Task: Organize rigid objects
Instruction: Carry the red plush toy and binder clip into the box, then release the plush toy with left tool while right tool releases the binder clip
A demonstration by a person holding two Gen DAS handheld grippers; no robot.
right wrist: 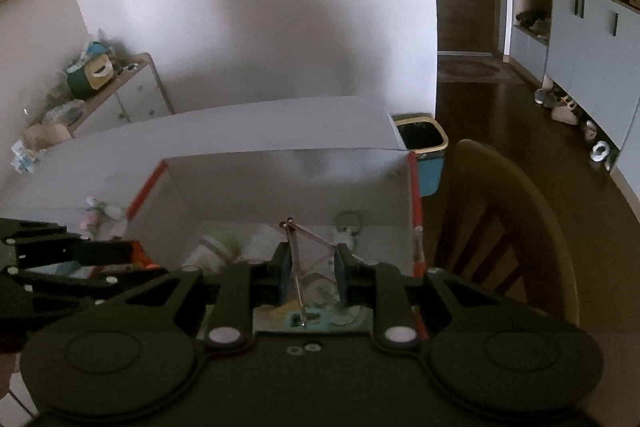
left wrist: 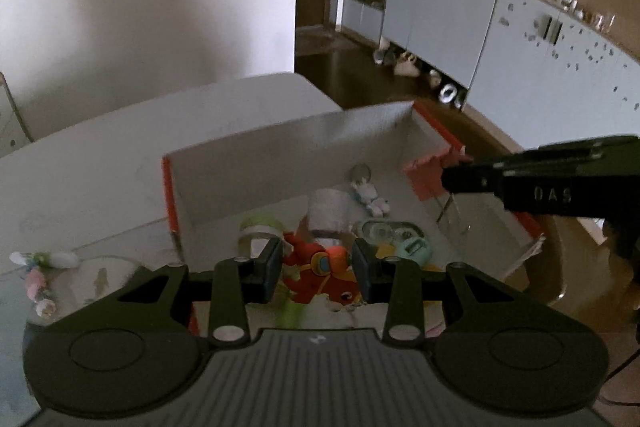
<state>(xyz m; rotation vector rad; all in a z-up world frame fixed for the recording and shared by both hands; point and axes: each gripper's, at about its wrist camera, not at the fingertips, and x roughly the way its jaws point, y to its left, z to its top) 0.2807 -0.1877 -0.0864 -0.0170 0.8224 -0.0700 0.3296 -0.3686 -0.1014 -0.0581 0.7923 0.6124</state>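
Two tongs are over the open box, whose white walls have an orange rim. It sits toward the right edge of the white table. My left tongs are closed on a red and orange toy figure, pads pressed to its sides, above the box's near edge. My right tongs are pinched on a pink tag with thin wire legs, hanging over the box's right wall. The only writing I can read is on the right tongs' body, something like "DAS". On the box floor lie a white roll, a white bunny keyring and a mint-green trinket. A glass stands on the table left of the box.
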